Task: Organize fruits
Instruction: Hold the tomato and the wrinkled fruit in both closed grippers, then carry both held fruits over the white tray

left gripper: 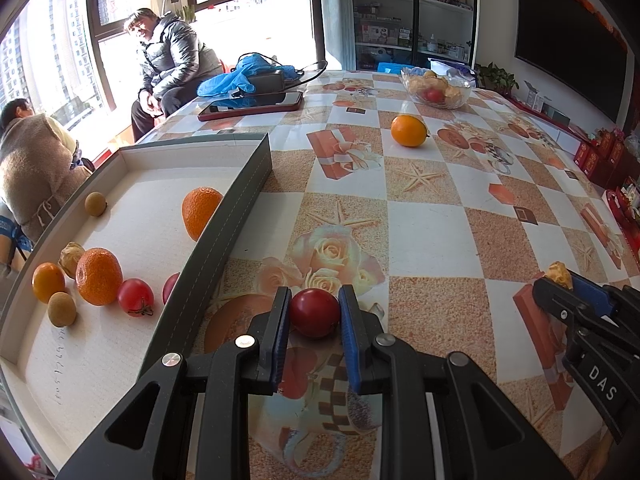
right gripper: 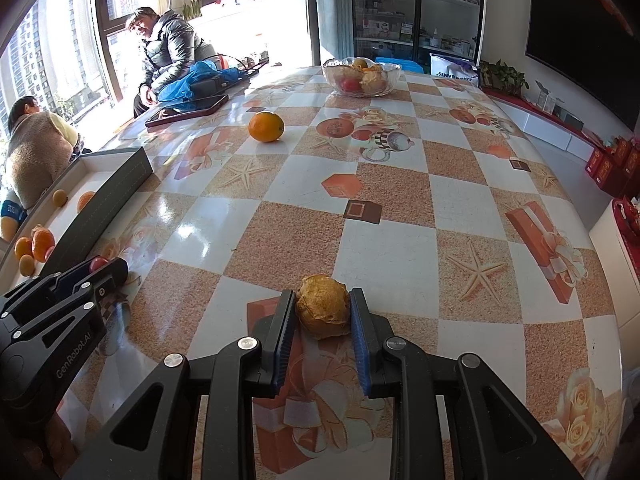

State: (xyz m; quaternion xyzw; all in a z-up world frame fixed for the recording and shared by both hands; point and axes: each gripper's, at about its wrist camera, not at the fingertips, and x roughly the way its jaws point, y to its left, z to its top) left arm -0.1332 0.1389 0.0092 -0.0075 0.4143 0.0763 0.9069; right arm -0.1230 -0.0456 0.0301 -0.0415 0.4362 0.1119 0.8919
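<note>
My left gripper (left gripper: pixel 315 300) is shut on a red tomato (left gripper: pixel 314 312), just right of the grey-walled tray (left gripper: pixel 240 196). The tray holds several fruits: oranges (left gripper: pixel 99 276), a tomato (left gripper: pixel 135 297), small brown fruits (left gripper: pixel 95 203). My right gripper (right gripper: pixel 323 304) is shut on a wrinkled brown fruit (right gripper: pixel 323 311) above the table; it also shows at the right of the left wrist view (left gripper: pixel 560 280). A loose orange (left gripper: pixel 409 131) lies on the table, also in the right wrist view (right gripper: pixel 266 126). A glass bowl (left gripper: pixel 462 98) of fruit stands at the far end.
The table has a patterned checkered cloth (right gripper: pixel 400 216). A tablet in a red case (left gripper: pixel 252 105) and a blue bag (left gripper: pixel 244 76) lie at the far left. Two people sit (left gripper: pixel 168 60) by the window beyond the table. Shelves stand behind.
</note>
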